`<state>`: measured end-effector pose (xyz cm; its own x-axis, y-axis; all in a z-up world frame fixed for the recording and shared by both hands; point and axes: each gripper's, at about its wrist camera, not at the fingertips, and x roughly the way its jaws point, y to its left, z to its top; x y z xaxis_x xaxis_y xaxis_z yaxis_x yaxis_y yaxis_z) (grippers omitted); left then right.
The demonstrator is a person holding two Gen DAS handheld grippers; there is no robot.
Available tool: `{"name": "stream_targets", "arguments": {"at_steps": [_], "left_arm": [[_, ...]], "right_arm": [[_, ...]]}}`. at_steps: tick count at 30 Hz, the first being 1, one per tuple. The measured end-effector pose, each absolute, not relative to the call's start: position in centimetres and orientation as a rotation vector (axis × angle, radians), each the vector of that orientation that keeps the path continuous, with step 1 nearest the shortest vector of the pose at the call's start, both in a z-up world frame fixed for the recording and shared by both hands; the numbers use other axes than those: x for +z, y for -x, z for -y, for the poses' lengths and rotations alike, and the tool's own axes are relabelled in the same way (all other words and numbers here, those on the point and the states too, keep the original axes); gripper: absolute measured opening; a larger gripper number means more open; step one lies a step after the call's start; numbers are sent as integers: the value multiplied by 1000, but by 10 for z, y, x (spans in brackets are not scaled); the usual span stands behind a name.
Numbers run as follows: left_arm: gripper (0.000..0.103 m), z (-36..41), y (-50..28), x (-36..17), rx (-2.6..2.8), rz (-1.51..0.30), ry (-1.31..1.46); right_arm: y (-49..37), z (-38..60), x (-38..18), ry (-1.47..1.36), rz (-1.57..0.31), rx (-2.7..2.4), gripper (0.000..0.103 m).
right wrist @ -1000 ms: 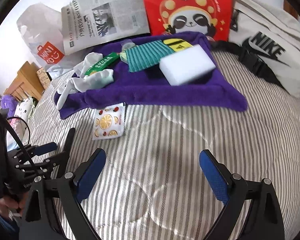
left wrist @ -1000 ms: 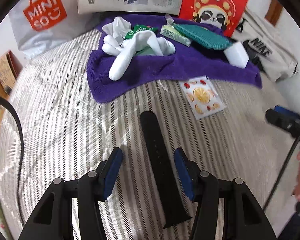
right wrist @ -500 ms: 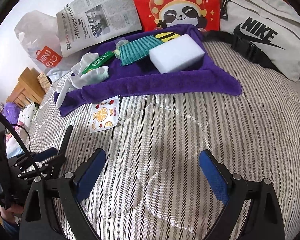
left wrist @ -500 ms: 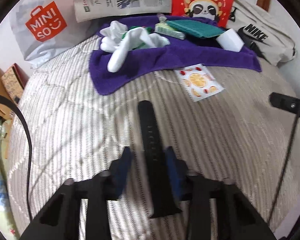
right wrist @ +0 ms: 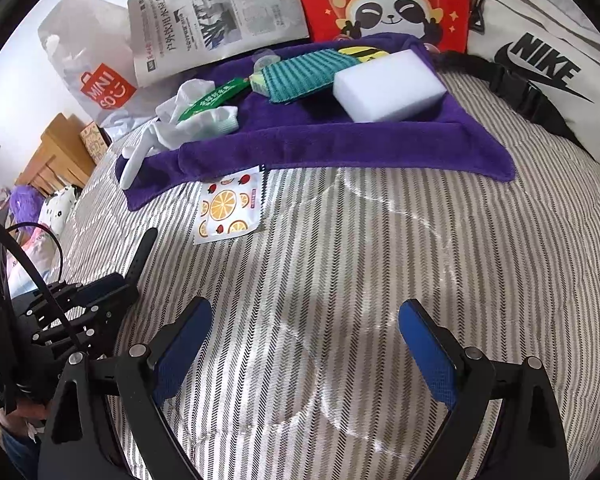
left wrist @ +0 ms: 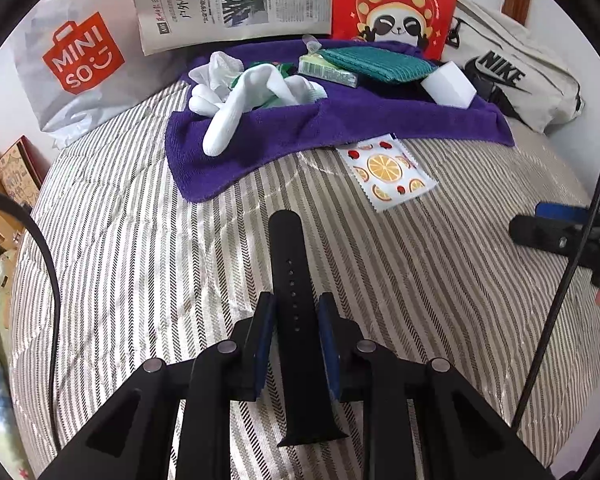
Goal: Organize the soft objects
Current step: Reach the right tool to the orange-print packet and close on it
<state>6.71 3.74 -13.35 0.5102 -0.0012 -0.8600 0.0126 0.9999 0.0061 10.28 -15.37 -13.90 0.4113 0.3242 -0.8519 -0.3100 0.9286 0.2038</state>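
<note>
Left wrist view: the left gripper (left wrist: 296, 312) has just been closing, and its blue pads (left wrist: 265, 332) now press both edges of a black strap (left wrist: 290, 272) lying lengthwise on the striped bedcover (left wrist: 440, 280). Whether the strap is lifted is hard to tell. The right gripper (right wrist: 304, 340) stands wide apart, holding nothing, near the fruit-print sachet (right wrist: 228, 208) beside the purple towel (right wrist: 320, 144).
</note>
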Motion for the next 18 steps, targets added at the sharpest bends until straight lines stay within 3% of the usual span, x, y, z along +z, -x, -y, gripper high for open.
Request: {"name": "stream_targets", "arguments": {"at_steps": [18], "left_arm": [[20, -71, -48, -135, 48, -1024, 28]], "right_arm": [[-126, 102, -147, 136, -1051, 396, 92]]}}
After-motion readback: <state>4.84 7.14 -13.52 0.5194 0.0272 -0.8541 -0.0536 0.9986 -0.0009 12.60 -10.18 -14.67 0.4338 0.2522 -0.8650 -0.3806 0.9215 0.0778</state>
